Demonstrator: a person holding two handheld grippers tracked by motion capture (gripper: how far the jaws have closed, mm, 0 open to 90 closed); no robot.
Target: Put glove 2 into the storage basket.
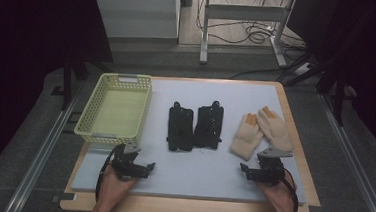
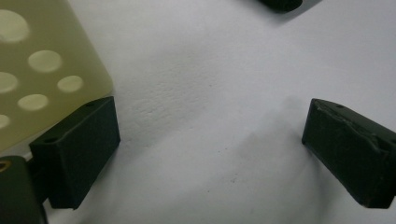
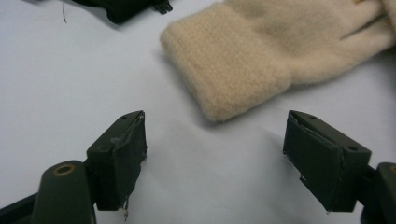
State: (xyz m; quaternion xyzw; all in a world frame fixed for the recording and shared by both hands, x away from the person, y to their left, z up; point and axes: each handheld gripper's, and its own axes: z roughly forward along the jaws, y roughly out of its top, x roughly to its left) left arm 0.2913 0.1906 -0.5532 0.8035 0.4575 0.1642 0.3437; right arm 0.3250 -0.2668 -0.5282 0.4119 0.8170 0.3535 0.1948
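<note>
**Near the front edge: two spread grippers, four gloves waiting, a bare basket**

At the front edge of the grey mat (image 1: 196, 174), both grippers rest low with nothing in them. The right gripper (image 1: 252, 171) sits toward the front right corner, its jaws spread wide; in the right gripper view the cuff of the nearer cream glove (image 3: 261, 60) lies just ahead of the gap, apart from both pads. The left gripper (image 1: 141, 169) sits toward the front left corner, jaws likewise released, just beside the near wall of the yellow-green basket (image 1: 86, 129), whose perforated plastic shows against its left pad (image 2: 77, 149).

Risks, as I judge them:

- The two cream gloves overlap at the right side of the surface. A deep bite on the nearer one could catch the second cream glove (image 1: 275, 127) and drag it along, or shed it short of the basket.
- The knit cuff is thick and soft. A shallow pinch at its edge may slip once the glove hangs.
- The pair of black gloves (image 1: 194, 126) lies side by side at the middle of the mat, apparently touching; their straps or buckles might snag each other.
- The left gripper is so close to the basket that a careless swing could shove the light container toward the left edge.

The basket stands at the back left corner and holds nothing.
</note>
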